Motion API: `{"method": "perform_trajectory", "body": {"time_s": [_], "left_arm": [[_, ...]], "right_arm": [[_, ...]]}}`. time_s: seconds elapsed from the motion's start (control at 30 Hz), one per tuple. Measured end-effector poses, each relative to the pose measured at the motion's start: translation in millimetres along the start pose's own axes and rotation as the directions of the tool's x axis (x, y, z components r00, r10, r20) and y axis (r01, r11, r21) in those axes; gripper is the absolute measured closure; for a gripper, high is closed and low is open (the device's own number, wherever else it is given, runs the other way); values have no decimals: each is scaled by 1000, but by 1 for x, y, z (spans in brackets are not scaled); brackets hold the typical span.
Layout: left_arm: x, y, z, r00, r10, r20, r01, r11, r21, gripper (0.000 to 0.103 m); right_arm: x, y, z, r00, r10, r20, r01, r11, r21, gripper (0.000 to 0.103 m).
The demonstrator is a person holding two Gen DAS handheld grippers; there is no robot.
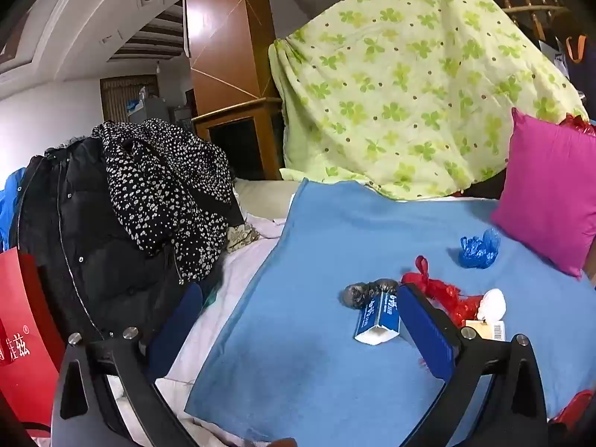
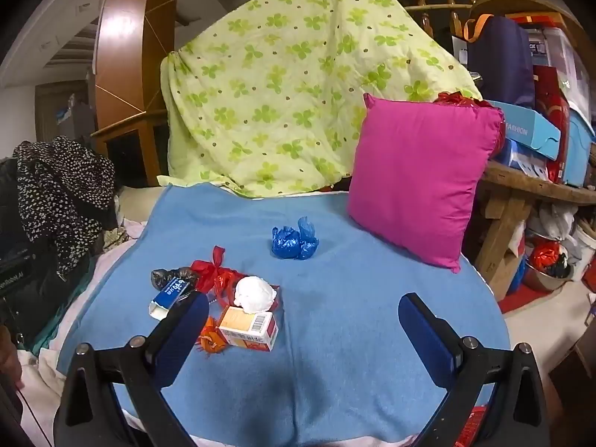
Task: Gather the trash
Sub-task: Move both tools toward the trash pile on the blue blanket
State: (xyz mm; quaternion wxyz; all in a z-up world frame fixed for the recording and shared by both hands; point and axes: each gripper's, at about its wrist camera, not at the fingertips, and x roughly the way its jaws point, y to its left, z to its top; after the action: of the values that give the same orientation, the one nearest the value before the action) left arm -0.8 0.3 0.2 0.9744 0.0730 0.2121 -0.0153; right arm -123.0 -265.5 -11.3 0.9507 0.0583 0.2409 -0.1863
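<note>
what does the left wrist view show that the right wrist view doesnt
Only the left wrist view: a red paper bag with white lettering.

Only the right wrist view: a crumpled orange wrapper and a wooden shelf of boxes.

Both: the blue blanket, crumpled blue plastic bag, blue-and-white carton, red plastic bag and pink square cushion.

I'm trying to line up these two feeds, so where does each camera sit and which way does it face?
Left wrist: on the open left gripper, tilted down over the blue towel's left edge, beside a black padded jacket; only its fingers show.
Right wrist: on the open right gripper, facing the towel's middle and the magenta square cushion.
Shared: crumpled blue plastic bag, blue-and-white carton.
</note>
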Motion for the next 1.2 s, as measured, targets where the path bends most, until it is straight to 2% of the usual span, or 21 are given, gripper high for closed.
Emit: {"method": "perform_trajectory", "body": {"time_s": [0.07,0.1,0.13,0.27,0.43,0.63,1.2], "left_arm": [[-1,0,-1,1000,-2,1,2,1000,-4,0],[9,1,-2,999,-14,-48,14,1000,-5,0],[10,3,-6,999,-19,-43,18,1000,-12,0],[18,-2,-12,997,-25,-76,25,1000,3,0],[18,-11,-16,997,-34,-68,36,999,32,0],[18,-16,-18,996,-55,-73,58,998,38,0],[22,-21,-25,995,-71,-67,75,996,53,0]], "right_arm": [[1,0,0,1000,-8,0,8,1000,-6,0],[1,0,0,1000,-12,0,12,1000,-12,0],[1,0,0,1000,-20,-1,20,1000,-19,0],[13,4,-3,997,-42,-62,41,999,-14,0],[22,10,-3,991,-103,-89,100,994,-39,0],[25,9,-4,987,-127,-99,122,991,-58,0],[31,5,-7,984,-136,-116,130,990,-54,0]]}}
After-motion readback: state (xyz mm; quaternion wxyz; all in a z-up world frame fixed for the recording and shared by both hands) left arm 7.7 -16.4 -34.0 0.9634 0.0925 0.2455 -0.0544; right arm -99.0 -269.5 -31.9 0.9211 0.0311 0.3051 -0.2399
